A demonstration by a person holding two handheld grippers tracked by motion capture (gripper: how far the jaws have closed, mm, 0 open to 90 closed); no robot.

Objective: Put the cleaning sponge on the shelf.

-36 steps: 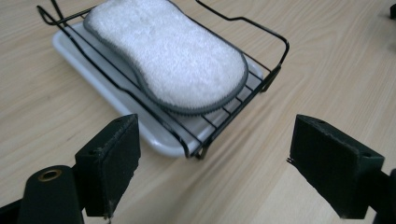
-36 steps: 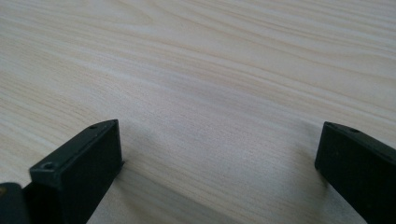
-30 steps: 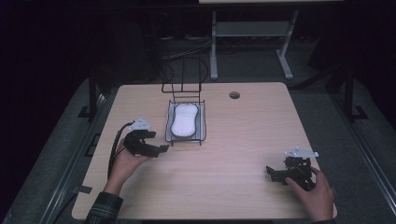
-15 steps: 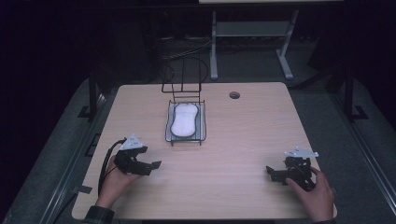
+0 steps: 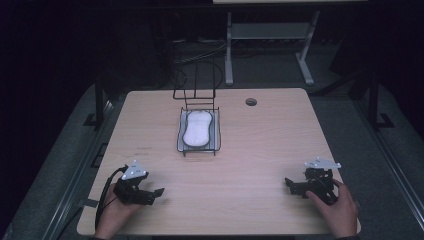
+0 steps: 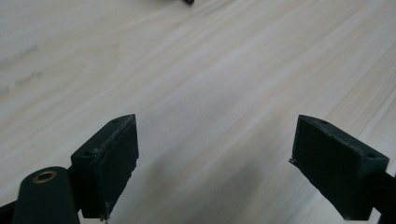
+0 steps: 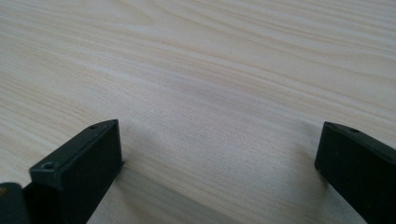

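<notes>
The left tool [image 5: 156,192] is pulling back from the tray [image 5: 216,131] toward the lower left; the right tool [image 5: 291,185] is resting lower right. Both are gaping wide, empty. The white sponge [image 5: 196,126] is lying in the tray, upper centre. Retreating low and slow is avoiding snagging its wire.

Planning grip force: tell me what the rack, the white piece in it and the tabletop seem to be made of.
Rack: thin black wire, likely coated metal.
White piece: smooth and matte with rounded lobes, perhaps plastic or ceramic; unclear.
Tabletop: pale wood grain, probably laminate, with a slight sheen.
</notes>
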